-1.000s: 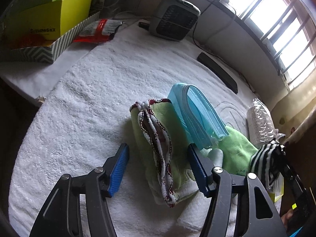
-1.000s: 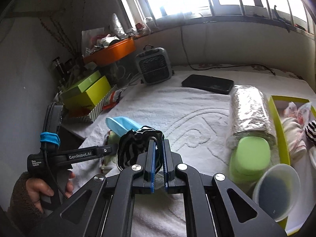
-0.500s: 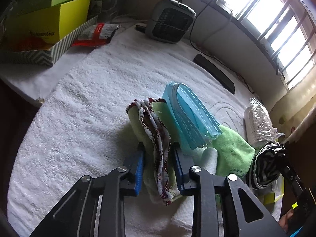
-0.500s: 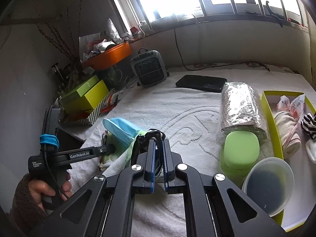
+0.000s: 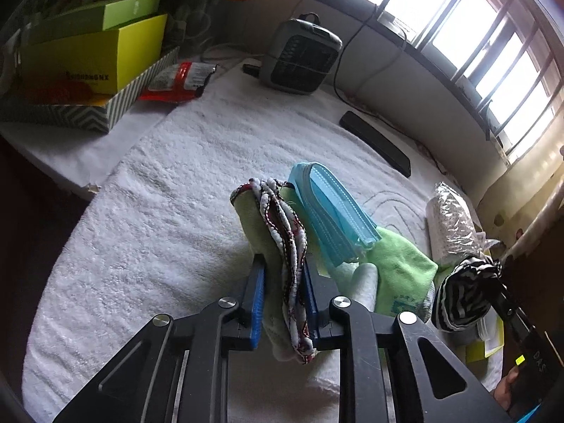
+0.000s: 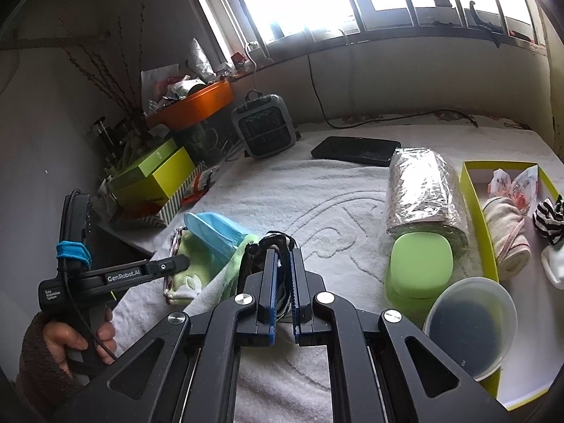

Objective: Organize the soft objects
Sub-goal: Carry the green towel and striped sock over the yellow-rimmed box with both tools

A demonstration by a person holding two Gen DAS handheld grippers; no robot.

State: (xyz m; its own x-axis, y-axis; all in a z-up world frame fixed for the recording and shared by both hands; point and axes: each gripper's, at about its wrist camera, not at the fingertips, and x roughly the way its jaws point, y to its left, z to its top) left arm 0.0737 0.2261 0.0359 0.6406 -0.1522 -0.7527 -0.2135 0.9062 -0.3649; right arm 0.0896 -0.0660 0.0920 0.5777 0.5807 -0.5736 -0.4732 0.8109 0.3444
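A pile of soft things lies on the white towel (image 5: pixel 169 211): a pale green cloth with red-and-white trim (image 5: pixel 278 218), a blue face mask (image 5: pixel 331 211) and a bright green cloth (image 5: pixel 398 268). My left gripper (image 5: pixel 282 264) is closing, and its blue pads press the trimmed cloth from both sides. My right gripper (image 6: pixel 282 253) is shut on a black-and-white striped sock (image 6: pixel 252 257), held just right of the pile. The same sock (image 5: pixel 461 296) shows at the right of the left wrist view.
A yellow-green tray (image 6: pixel 476 218) at the right holds a rolled towel and another striped sock. Beside it lie a foil-wrapped roll (image 6: pixel 423 190), a green lidded box (image 6: pixel 419 268) and a round plastic tub (image 6: pixel 472 328). A phone (image 6: pixel 356 149), heater (image 6: pixel 264 127) and boxes (image 6: pixel 151 176) line the back.
My left jaws have come together from wide open onto the trimmed cloth. The right gripper has stayed shut on the striped sock, hardly moving.
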